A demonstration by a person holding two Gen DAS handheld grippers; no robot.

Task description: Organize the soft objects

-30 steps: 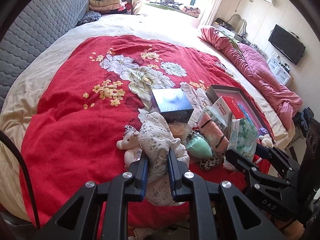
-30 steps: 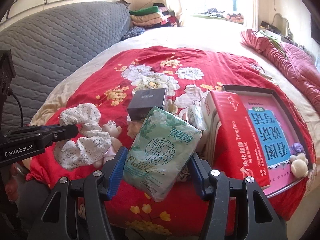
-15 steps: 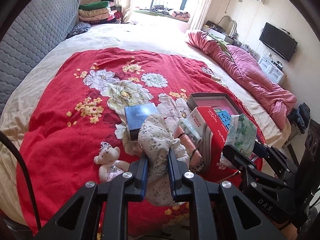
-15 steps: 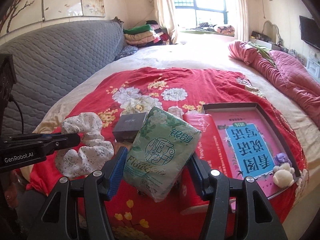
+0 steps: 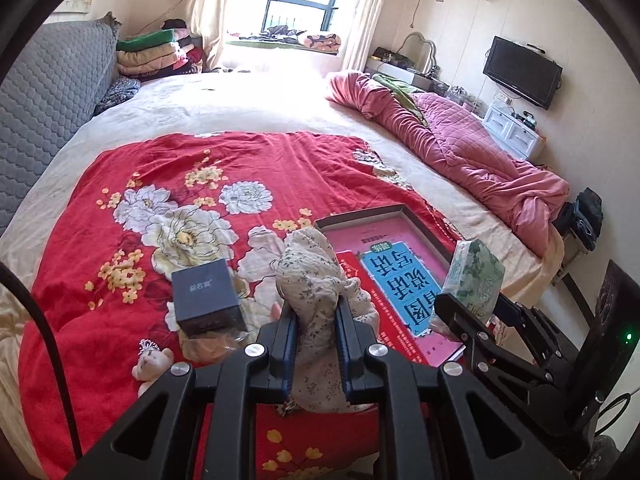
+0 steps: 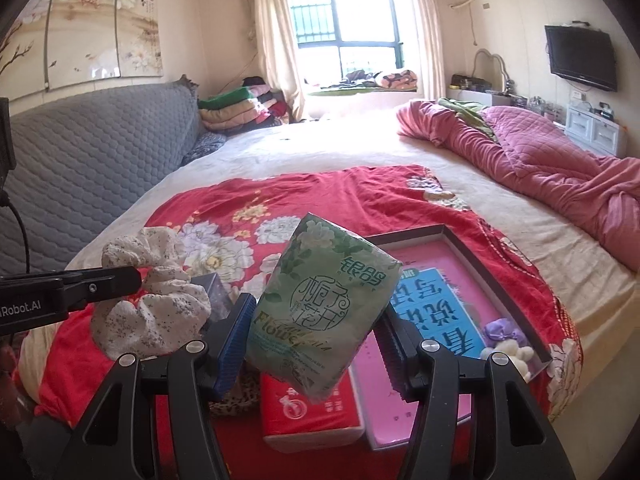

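Note:
My left gripper [image 5: 316, 322] is shut on a white floral fabric scrunchie [image 5: 310, 276] and holds it above the red flowered blanket [image 5: 160, 184]; the scrunchie also shows in the right wrist view [image 6: 150, 300]. My right gripper [image 6: 316, 320] is shut on a green tissue pack [image 6: 320, 304], held in the air over the pink-lined box [image 6: 452, 248]; the pack shows in the left wrist view [image 5: 474, 274]. A small white teddy bear [image 5: 150, 362] lies on the blanket at lower left. A purple and white plush [image 6: 506, 340] sits in the box's near right corner.
A dark square box [image 5: 208, 298] sits on the blanket left of the scrunchie. A red box [image 6: 312, 412] lies beside the pink-lined box. A pink quilt [image 5: 460, 152] is bunched along the bed's right side. A grey padded headboard [image 6: 88, 176] stands at left.
Both grippers have risen and drawn back from the pile, carrying the scrunchie and the tissue pack. The items on the blanket now sit lower and farther away in both views.

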